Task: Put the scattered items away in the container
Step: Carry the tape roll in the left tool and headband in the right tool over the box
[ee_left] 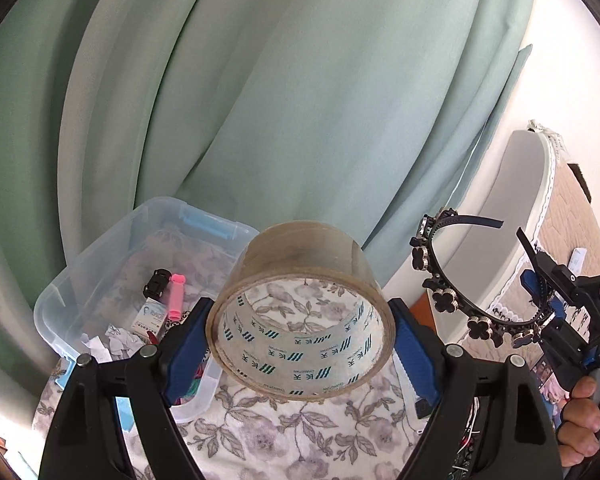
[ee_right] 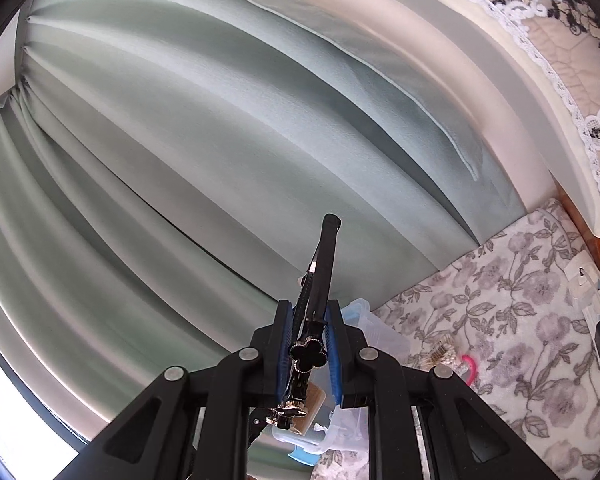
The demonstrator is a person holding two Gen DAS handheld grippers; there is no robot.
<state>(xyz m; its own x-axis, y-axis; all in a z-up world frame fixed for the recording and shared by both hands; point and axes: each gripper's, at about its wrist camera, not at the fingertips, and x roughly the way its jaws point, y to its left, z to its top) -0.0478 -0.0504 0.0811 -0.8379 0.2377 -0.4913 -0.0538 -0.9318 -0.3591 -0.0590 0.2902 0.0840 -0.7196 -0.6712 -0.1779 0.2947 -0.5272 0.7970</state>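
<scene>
1. Carrying is the step in hand: both hand-held grippers are loaded and raised above the floral cloth (ee_left: 284,432), with nothing yet dropped from either.
2. The left hand-held gripper (ee_left: 300,344) is clamped on a tape roll (ee_left: 300,312), its blue pads pressing the roll's two sides so the hollow core faces the camera.
3. The right hand-held gripper (ee_right: 306,350) is pinched tight on a headband (ee_right: 314,292), a black band with clover studs; in the left view the same headband arcs out of that gripper, with a hand (ee_left: 584,412) on the handle below.
4. The bin (ee_left: 84,264), a clear tub with blue latches, sits on the cloth just beyond and left of the roll (it already holds a pink tube (ee_left: 177,296), a small box and scraps of paper).
5. Next move, as I judge it: bring the roll over the bin's open mouth, lower it clear of the rim, then part the pads.
6. The headband calls for the same, though its long arc may catch the rim, so it wants tipping in end first.
</scene>
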